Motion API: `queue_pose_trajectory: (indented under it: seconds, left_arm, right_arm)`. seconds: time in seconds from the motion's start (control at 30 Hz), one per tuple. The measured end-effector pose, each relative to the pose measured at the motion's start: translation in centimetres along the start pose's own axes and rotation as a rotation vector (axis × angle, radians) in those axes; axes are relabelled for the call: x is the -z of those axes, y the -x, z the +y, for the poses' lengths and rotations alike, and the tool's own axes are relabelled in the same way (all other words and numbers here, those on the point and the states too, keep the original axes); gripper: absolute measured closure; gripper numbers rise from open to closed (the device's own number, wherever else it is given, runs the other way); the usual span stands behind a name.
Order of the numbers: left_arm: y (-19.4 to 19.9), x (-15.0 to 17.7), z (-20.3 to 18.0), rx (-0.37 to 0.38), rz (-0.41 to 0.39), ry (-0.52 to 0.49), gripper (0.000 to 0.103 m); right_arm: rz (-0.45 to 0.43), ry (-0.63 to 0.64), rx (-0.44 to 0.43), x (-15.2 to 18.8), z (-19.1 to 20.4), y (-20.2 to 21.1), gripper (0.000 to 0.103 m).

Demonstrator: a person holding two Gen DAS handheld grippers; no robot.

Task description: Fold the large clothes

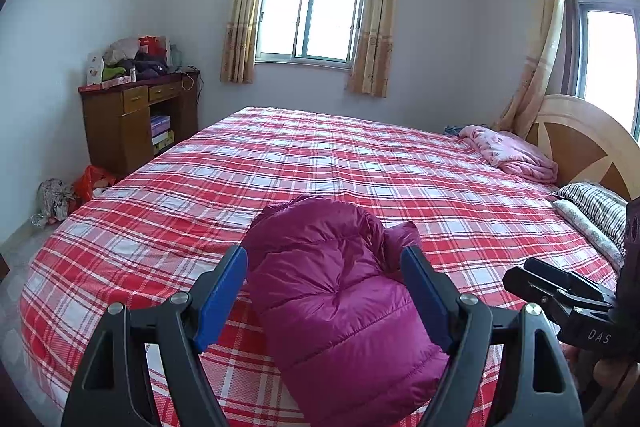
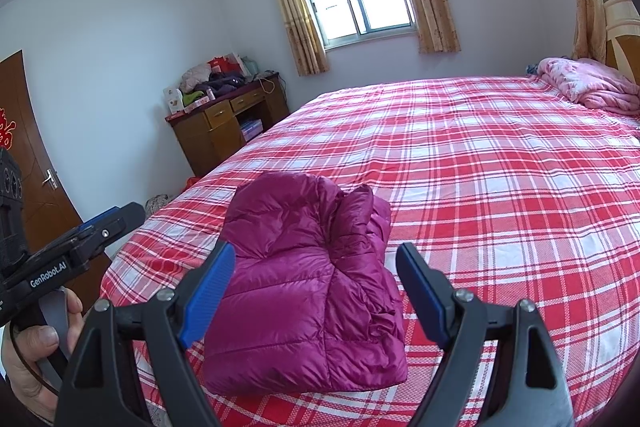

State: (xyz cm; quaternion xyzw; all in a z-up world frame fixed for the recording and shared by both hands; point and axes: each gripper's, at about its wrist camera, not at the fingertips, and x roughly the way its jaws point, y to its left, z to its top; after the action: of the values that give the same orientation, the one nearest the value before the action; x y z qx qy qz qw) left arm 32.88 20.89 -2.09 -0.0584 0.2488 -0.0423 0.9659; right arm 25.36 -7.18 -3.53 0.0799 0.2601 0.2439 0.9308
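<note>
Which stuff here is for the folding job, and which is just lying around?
For the job: purple puffy jacket, left claw, right claw.

Just lying around: pink blanket, striped pillow, desk, curtains.

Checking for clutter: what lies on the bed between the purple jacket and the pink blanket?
Nothing: only bare plaid sheet between the jacket and the blanket, clearest in the right wrist view.

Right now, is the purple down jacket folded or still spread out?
Folded. The purple down jacket lies as a compact layered bundle on the plaid bed, neither gripper touching it.
</note>
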Motion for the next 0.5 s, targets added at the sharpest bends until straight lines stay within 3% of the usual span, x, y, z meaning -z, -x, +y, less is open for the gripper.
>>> queue_pose_trajectory:
  seconds: [0.4, 0.5]
  left_arm:
    - [0.00, -0.29, 0.42, -0.054, -0.005, 0.011, 0.023]
    - [-0.08, -0.34, 0.51, -0.063, -0.007, 0.016, 0.007]
  right_arm:
    - [0.001, 0.013, -0.009, 0.02, 0.45, 0.08, 0.018]
    - [0.005, 0.018, -0.014, 0.07, 0.57, 0.04, 0.018]
